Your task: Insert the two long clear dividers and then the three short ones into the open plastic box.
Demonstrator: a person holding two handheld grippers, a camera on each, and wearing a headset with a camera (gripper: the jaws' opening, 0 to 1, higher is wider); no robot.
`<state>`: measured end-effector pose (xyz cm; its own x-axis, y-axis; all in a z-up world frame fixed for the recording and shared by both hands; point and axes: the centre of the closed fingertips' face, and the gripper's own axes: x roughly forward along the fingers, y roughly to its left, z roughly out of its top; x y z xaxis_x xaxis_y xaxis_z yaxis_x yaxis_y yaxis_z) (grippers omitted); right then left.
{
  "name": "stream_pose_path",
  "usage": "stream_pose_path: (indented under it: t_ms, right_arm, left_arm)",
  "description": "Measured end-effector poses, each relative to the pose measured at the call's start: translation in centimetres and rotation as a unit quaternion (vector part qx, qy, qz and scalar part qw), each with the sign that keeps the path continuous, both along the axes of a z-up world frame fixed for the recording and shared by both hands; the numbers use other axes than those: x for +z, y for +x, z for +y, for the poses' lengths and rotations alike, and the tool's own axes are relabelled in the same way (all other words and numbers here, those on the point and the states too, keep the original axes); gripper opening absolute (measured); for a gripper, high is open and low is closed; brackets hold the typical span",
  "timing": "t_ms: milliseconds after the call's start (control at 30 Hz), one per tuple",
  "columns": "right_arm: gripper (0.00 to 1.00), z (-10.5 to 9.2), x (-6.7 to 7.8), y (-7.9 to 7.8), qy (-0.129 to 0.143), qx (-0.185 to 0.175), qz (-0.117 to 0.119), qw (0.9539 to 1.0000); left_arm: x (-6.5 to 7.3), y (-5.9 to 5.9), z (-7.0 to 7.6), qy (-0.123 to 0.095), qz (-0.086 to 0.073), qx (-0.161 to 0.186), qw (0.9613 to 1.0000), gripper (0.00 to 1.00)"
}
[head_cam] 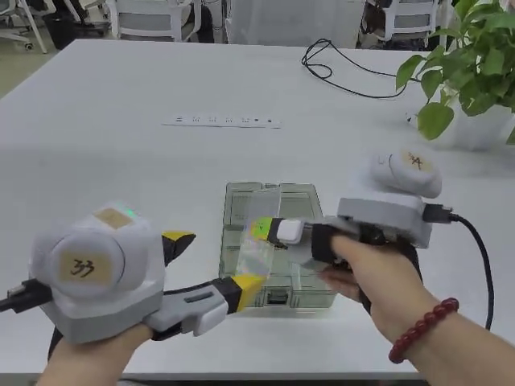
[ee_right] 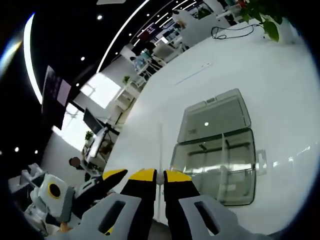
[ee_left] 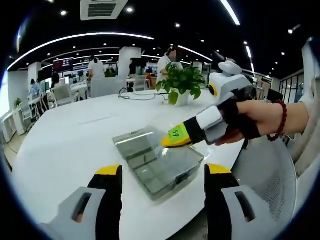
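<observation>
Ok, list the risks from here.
The thin clear plastic divider, pinched at its edge by the right gripper, could flex or slip and enter the open clear plastic box crooked.
The left gripper, jaws open, seems not to hold the box, so a push may slide it.

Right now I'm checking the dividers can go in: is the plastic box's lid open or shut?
Open. The lid lies folded back flat on the table beside the plastic box, whose inside is exposed from above.
</observation>
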<state>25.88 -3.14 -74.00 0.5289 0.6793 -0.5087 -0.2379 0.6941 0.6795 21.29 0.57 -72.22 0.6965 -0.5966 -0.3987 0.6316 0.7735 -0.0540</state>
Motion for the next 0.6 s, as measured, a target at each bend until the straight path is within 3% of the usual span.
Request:
stream_pose_path:
  t_ms: [167, 267, 333, 600]
  right_arm:
    - [0.06, -0.6, -0.9, 0.3, -0.021, -0.006, 0.052, 0.9984]
    - [0.06, -0.7, -1.3, 0.3, -0.033, -0.004, 0.072, 0.9968]
    - [0.06, -0.9, -1.9, 0.3, -0.044, -0.007, 0.097, 0.9943]
    - [0.06, -0.8, -3.1, 0.3, -0.080, -0.008, 0.149, 0.9856]
  left_arm:
    - [-0.3, -0.1, 0.0, 0.017, -0.010, -0.014, 0.9997, 0.79]
    - [-0.3, -0.1, -0.1, 0.019, -0.017, -0.020, 0.9995, 0.84]
    - [-0.4, -0.1, -0.2, 0.021, -0.022, -0.027, 0.9992, 0.88]
    - [-0.3, -0.1, -0.8, 0.022, -0.035, -0.048, 0.9980, 0.99]
